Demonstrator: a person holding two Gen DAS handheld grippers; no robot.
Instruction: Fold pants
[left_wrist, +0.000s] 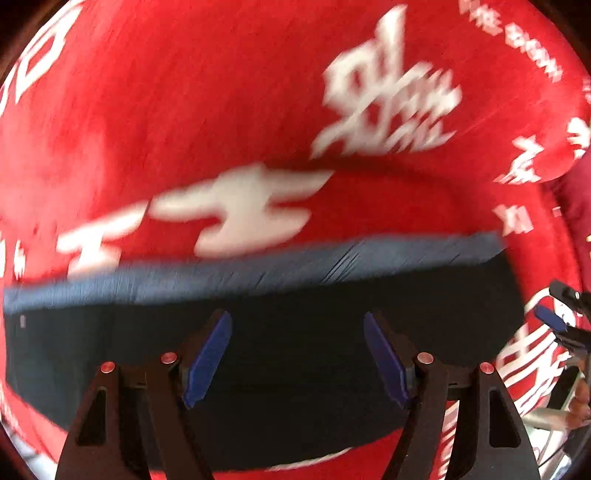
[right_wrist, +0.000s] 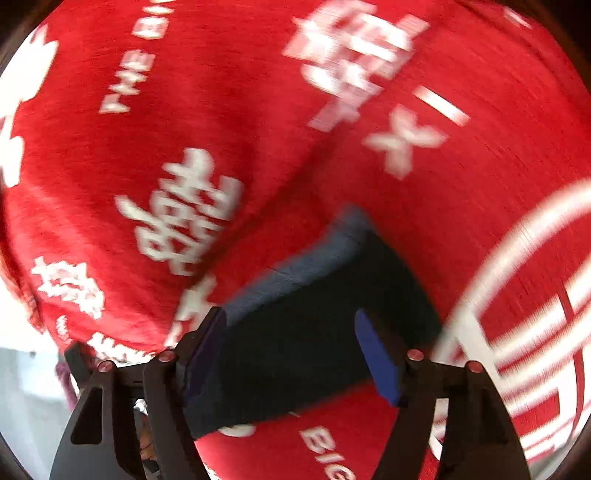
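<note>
Pants lie folded, dark navy, on red cloth.

Dark navy pants with a lighter blue band, lying on a red cloth printed in white characters; my pads are blue.

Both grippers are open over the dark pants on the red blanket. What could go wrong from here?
1. The red blanket looks soft and rumpled; closing the left gripper could pinch it along with the pants.
2. The right gripper sits near the pants' edge, so a grab may catch only one layer.
</note>
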